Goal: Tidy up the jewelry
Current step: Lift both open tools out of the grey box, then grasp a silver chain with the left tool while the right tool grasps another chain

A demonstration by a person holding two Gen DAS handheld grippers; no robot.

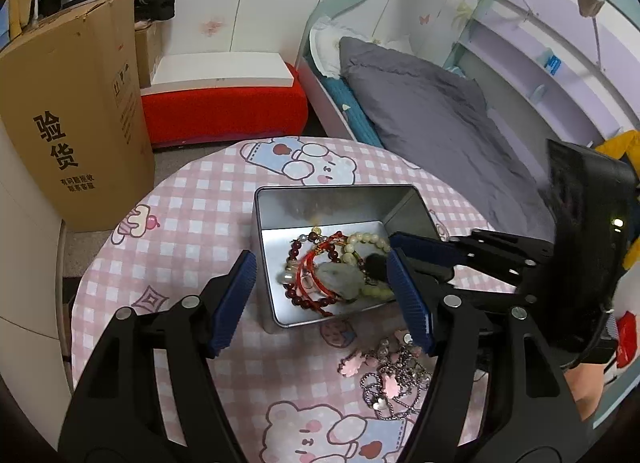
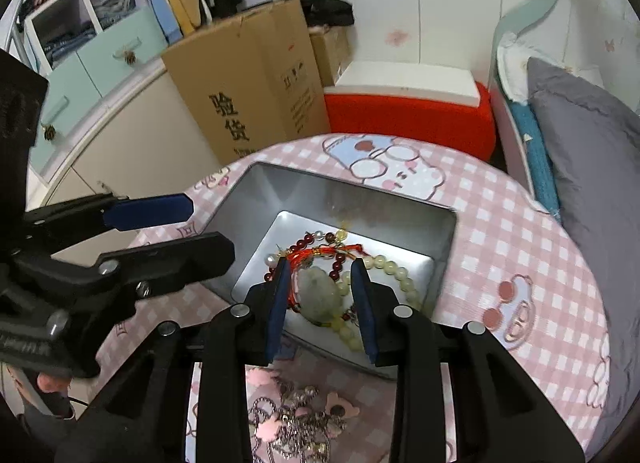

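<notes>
A metal tin [image 1: 276, 203] [image 2: 320, 191] stands open on the round table with the pink check cloth [image 1: 192, 231] [image 2: 520, 247]. In the tin lie a dark red bead bracelet [image 1: 296, 297], a red cord bracelet [image 1: 316, 263], a cream bead bracelet [image 1: 368, 241] [image 2: 402, 277] and a pale jade pendant [image 1: 340, 277] [image 2: 318, 295]. My left gripper [image 1: 322, 297] [image 2: 208, 229] hangs open and wide over the tin's near side, holding nothing. My right gripper [image 2: 322, 299] is open over the tin; the pendant shows between its pads without touching them. One of its blue fingers [image 1: 424, 249] reaches in from the right.
A silver chain with pink flower charms [image 1: 384, 373] [image 2: 296, 419] lies loose on the cloth in front of the tin. Behind the table are a cardboard box [image 1: 76, 115], a red stool under a white slab [image 1: 224, 111] and a bed with a grey pillow [image 1: 432, 119].
</notes>
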